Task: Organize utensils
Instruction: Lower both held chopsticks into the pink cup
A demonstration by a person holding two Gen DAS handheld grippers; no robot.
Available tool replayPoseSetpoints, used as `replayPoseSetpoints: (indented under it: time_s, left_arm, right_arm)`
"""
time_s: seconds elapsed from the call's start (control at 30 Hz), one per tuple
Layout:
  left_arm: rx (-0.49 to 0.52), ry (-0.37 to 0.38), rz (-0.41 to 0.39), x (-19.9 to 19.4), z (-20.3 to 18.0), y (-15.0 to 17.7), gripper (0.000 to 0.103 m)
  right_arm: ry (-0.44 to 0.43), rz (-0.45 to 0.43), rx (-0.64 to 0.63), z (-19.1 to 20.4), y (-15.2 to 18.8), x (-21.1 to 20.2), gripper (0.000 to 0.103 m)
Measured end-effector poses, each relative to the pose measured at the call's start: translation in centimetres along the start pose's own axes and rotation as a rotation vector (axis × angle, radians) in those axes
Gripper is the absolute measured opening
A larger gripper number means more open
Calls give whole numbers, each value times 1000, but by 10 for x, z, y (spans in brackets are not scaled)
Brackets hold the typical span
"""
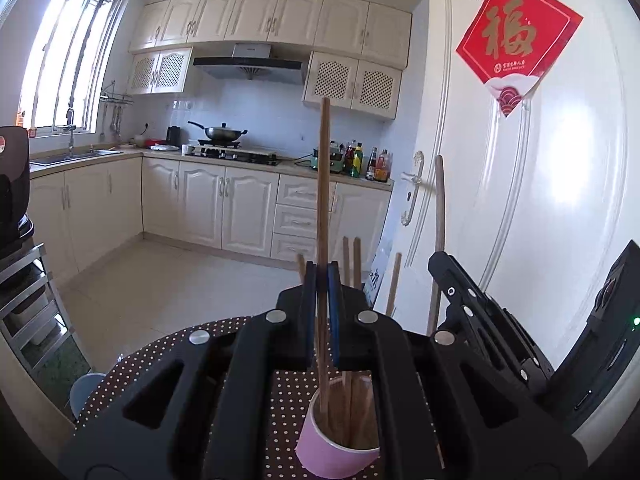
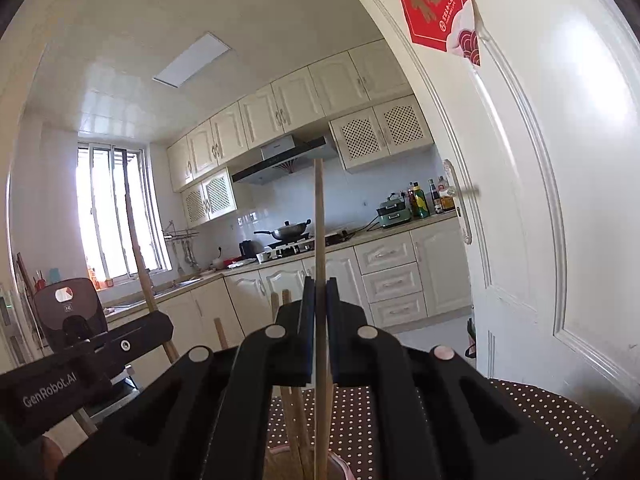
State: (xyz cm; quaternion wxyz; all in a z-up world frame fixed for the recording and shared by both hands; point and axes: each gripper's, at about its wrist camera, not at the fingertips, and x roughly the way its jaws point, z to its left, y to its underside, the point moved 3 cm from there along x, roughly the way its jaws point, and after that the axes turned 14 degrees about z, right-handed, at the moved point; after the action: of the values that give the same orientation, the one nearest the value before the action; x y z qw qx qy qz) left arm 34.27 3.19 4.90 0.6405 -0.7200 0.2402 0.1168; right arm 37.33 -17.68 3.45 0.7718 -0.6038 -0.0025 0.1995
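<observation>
My left gripper (image 1: 322, 274) is shut on an upright wooden chopstick (image 1: 324, 184), whose lower end reaches into a pink cup (image 1: 336, 446). Several other chopsticks (image 1: 352, 396) stand in that cup, which sits on the dotted brown tablecloth (image 1: 160, 360). To the right, my right gripper (image 1: 440, 268) holds a second upright chopstick (image 1: 440, 208). In the right wrist view, the right gripper (image 2: 319, 286) is shut on its chopstick (image 2: 319, 220). This chopstick's lower end hangs over the cup's pink rim (image 2: 340, 462), among the chopsticks in the cup (image 2: 296, 416). The left gripper (image 2: 156, 322) and its chopstick (image 2: 138, 248) show at the left.
A white door (image 1: 560, 200) with a red paper sign (image 1: 516, 36) stands close on the right. A metal rack (image 1: 24, 300) with a black appliance (image 1: 12, 184) is at the left, and a blue container (image 1: 86, 390) sits below the table edge. Kitchen cabinets (image 1: 208, 208) line the far wall.
</observation>
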Motion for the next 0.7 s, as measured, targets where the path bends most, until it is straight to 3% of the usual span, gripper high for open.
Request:
replayPoseSetpoints:
  time_s: [0.13, 0.3, 0.5, 0.7]
  left_arm:
    - [-27, 9, 31, 9, 9, 4, 6]
    - [-27, 8, 31, 10, 13, 8, 7]
    - [-14, 6, 47, 15, 10, 11, 7]
    - [-22, 15, 74, 23, 15, 15, 7]
  right_arm:
    - [-31, 30, 60, -7, -7, 2, 4]
    - [-60, 1, 94, -8, -25, -11, 4]
    - [-4, -107, 10, 11, -33, -19, 4]
    - [47, -97, -36, 15, -15, -1, 4]
